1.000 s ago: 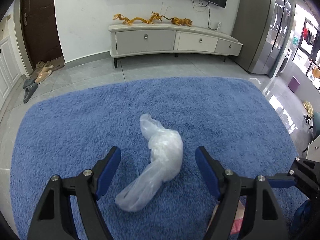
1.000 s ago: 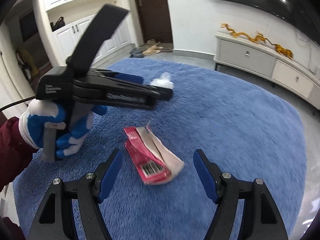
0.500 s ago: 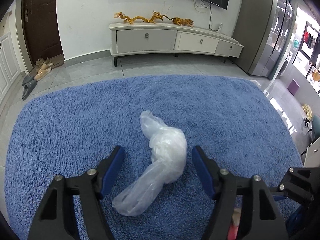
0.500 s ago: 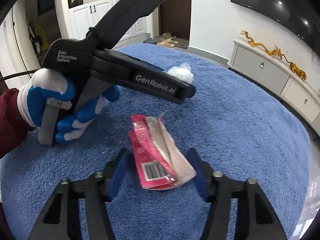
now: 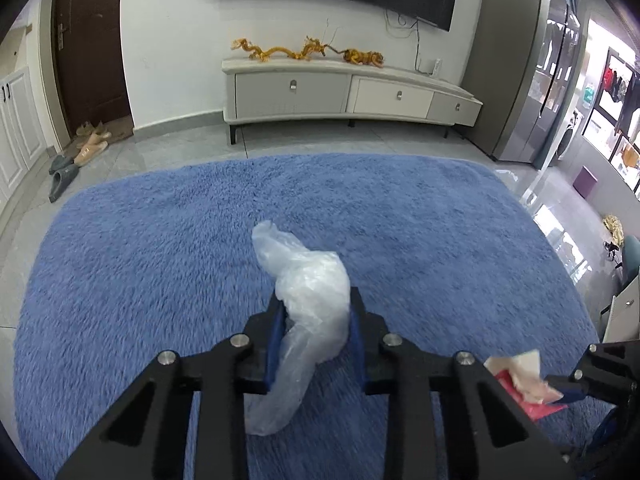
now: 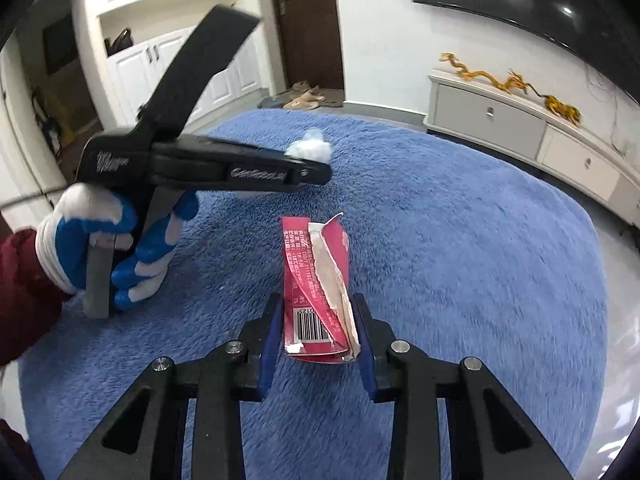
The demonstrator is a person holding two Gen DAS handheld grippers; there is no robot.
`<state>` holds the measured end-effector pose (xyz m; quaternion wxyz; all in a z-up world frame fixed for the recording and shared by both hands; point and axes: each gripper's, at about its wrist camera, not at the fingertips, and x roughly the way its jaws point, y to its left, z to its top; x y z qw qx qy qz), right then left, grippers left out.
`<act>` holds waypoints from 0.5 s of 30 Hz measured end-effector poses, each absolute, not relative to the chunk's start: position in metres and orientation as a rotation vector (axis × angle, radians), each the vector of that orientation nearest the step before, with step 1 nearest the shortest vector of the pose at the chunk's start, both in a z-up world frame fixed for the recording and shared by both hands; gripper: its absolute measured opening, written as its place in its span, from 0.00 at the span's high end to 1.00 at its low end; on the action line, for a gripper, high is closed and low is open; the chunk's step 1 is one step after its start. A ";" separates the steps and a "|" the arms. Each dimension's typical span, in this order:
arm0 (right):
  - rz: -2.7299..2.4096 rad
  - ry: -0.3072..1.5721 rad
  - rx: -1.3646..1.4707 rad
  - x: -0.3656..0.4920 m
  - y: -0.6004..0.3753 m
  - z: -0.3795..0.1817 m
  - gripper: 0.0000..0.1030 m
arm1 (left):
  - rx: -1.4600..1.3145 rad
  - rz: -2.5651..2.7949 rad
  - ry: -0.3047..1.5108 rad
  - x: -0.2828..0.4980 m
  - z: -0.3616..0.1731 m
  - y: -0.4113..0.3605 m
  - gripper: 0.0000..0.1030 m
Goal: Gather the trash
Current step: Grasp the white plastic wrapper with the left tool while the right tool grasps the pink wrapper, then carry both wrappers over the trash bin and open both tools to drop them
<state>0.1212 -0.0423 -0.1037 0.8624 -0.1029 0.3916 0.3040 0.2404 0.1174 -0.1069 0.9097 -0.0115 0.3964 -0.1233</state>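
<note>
Blue shag rug [image 5: 400, 216] is spreading under both of your tongs, and the trash is lying on it. Your left tongs [image 5: 316, 312] are closing around a crumpled clear plastic bag [image 5: 312, 292]: the blue pads are pressing in on its bunched middle from both sides, while its twisted tail is trailing down between the arms onto the pile and its other end is poking out ahead of the tips. In the right wrist view, your right tongs [image 6: 316, 320] are closing on a torn pink wrapper [image 6: 316, 280] with a barcode near its lower edge; the right-hand pad is touching its peeled pale flap, and the left-hand pad is sitting just beside the pink edge, so you are pinching it or very nearly so. Your left hand [image 6: 100, 240], in a white and blue glove with a dark red sleeve behind it, is gripping the handle of the left tool, whose black body is crossing above the wrapper. Beyond the rug, a pale TV cabinet [image 5: 340, 92] is standing against the wall with golden dragon figures [image 5: 304, 52] on top.
</note>
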 end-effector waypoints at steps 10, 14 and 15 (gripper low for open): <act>0.507 0.771 -0.024 0.082 -0.089 -0.068 0.70 | 0.026 -0.197 0.710 0.150 -0.076 0.104 0.74; 0.443 0.744 -0.011 0.055 -0.103 -0.052 0.70 | 0.049 -0.172 0.660 0.114 -0.060 0.099 0.74; 0.426 0.739 -0.008 0.049 -0.107 -0.049 0.70 | 0.056 -0.166 0.651 0.105 -0.056 0.097 0.74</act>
